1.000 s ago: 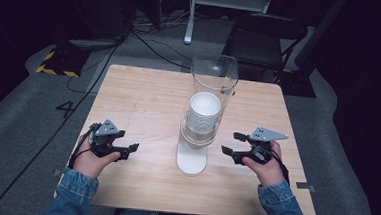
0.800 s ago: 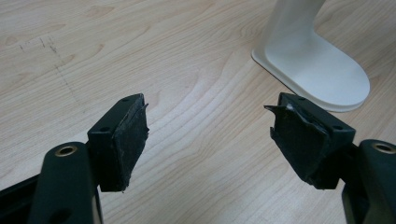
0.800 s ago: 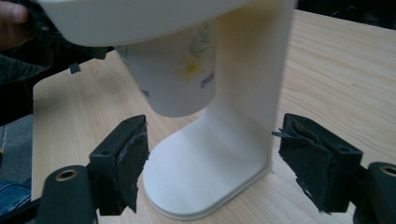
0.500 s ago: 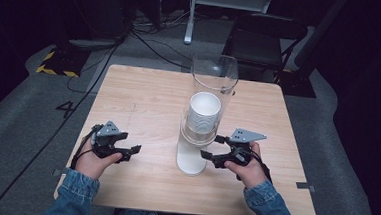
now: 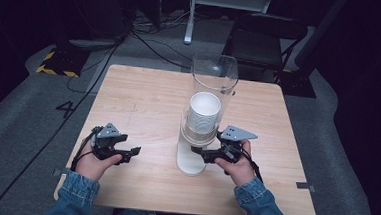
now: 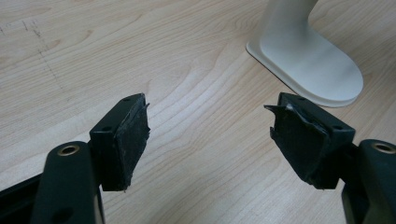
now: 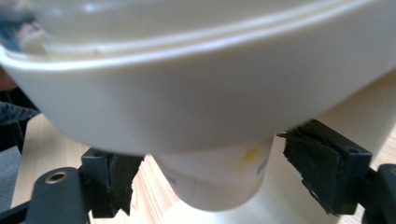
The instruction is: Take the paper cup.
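The cup [image 7: 219,179] sticks out of the bottom of the cup dispenser [image 5: 200,133], which stands upright near the middle of the table [image 5: 144,99] on a white foot, with its clear tube holding a stack of cups seen from above. The cup's long axis runs straight up and down, its closed bottom pointing at the table and its mouth hidden up inside the dispenser's collar. The right gripper [image 7: 210,179] has its jaws apart on either side of the cup, near it but not yet pressing, as far as I can judge. The left gripper [image 6: 210,133] hovers with its jaws wide apart and empty, over bare wood beside the dispenser's foot. So the work looks barely begun: the reach is made, while the squeeze and the downward pull remain.
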`<state>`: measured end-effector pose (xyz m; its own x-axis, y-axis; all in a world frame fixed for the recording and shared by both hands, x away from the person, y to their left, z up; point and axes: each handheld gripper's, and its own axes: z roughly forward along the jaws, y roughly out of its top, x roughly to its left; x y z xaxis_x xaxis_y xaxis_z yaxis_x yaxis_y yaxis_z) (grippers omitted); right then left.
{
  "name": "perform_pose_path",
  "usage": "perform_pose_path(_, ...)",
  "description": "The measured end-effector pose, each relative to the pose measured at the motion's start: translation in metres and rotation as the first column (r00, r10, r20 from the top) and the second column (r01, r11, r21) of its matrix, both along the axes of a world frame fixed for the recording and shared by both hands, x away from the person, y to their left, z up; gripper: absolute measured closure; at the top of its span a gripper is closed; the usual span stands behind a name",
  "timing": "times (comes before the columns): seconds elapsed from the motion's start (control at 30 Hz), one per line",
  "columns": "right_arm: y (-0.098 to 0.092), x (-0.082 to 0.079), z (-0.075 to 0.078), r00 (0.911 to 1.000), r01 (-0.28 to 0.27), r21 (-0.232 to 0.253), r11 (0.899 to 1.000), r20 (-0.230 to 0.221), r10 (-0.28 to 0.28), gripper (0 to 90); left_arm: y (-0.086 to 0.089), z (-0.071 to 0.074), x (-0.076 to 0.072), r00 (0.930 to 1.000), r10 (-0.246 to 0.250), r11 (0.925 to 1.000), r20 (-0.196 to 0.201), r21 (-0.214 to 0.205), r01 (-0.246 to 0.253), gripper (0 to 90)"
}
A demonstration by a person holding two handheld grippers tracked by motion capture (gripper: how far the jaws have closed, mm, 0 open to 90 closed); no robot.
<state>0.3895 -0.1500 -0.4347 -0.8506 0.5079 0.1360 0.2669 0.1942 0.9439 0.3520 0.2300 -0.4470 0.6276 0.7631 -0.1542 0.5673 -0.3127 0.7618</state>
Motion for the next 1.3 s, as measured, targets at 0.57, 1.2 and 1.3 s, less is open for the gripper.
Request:
perform_pose_path(0.57,0.0088,0.0008,-0.0008,0.9975,-0.006,0.044,0.999,0.071,0.003,28.9,0.0008,-0.0064,-0.0020,0.9998,0.011,0.9999,-0.016,0.004,-0.011,27.8)
perform_pose_path(1.2,0.0083,-0.0004,-0.0070,0.9955,-0.006,0.030,1.000,0.095,0.003,30.5,0.0049,-0.0078,-0.0013,0.9994,0.022,0.9997,-0.025,-0.010,-0.023,28.4)
perform_pose_path(1.3,0.0082,-0.0005,-0.0075,0.9952,-0.007,0.031,0.999,0.098,0.003,30.5,0.0051,-0.0080,-0.0011,0.9994,0.023,0.9997,-0.027,-0.011,-0.023,28.4)
